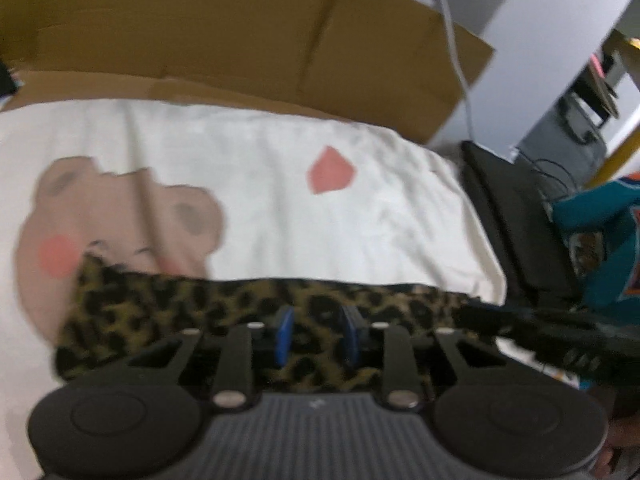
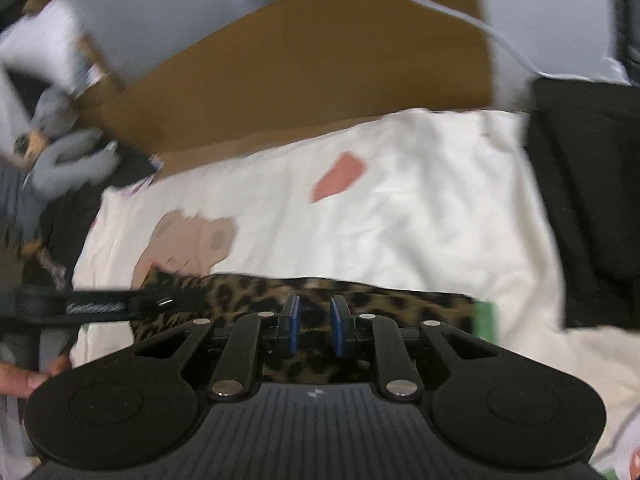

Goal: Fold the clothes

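Note:
A leopard-print garment (image 1: 180,304) lies as a long flat band on a white sheet (image 1: 280,220) with a bear picture. My left gripper (image 1: 318,334) hovers over the band's middle. Its blue pads stand apart, open, and the fabric shows below the gap, not pinched. In the right wrist view the same garment (image 2: 400,300) stretches across the sheet (image 2: 400,220). My right gripper (image 2: 315,328) is open above it, with a narrow gap between the pads. Each view shows the other gripper at the garment's end: the right gripper (image 1: 480,314) and the left gripper (image 2: 188,301).
A brown cardboard box (image 1: 240,40) stands behind the sheet with a white cable (image 1: 452,40) over it. A teal garment (image 1: 600,240) and a black item (image 1: 508,216) lie to the right. A grey plush toy (image 2: 68,156) sits at the left. A hand (image 2: 20,380) shows at the lower left.

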Demonstrator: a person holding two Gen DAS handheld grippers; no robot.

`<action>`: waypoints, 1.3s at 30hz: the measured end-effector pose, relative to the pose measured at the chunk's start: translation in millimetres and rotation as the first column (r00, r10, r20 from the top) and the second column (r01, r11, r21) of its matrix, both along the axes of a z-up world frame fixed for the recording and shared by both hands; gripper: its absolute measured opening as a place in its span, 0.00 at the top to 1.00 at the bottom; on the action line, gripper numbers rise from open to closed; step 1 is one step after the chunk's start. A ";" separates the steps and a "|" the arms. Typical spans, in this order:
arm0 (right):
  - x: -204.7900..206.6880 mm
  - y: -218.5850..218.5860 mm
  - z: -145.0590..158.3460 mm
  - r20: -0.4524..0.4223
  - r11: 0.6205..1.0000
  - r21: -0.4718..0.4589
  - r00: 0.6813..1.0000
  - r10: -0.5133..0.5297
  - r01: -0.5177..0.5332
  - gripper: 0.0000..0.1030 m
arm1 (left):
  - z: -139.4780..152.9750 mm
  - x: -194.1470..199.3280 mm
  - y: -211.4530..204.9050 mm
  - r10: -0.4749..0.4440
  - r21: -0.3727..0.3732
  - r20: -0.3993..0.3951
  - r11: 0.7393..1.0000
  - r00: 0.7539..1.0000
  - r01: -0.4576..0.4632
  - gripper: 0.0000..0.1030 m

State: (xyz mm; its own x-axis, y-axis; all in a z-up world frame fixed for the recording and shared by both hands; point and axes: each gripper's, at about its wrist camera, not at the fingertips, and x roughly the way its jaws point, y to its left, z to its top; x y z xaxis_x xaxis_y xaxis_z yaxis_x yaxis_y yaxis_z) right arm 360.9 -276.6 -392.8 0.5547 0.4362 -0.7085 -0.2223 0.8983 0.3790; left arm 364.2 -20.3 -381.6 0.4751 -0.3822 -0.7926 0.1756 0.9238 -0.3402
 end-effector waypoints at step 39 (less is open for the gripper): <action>-86.1 14.9 -18.8 0.031 0.988 -0.124 0.995 0.096 -0.091 0.61 | 6.1 -66.8 -19.1 -0.230 0.146 0.027 0.964 0.973 0.223 0.66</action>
State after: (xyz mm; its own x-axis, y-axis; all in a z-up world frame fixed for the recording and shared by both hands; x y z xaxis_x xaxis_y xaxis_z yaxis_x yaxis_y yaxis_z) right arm 274.8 -261.7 -411.6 0.5419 0.3987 -0.7399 -0.3190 0.9120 0.2577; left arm 297.3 -39.4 -375.5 0.4239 -0.3698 -0.8268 0.3973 0.8962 -0.1972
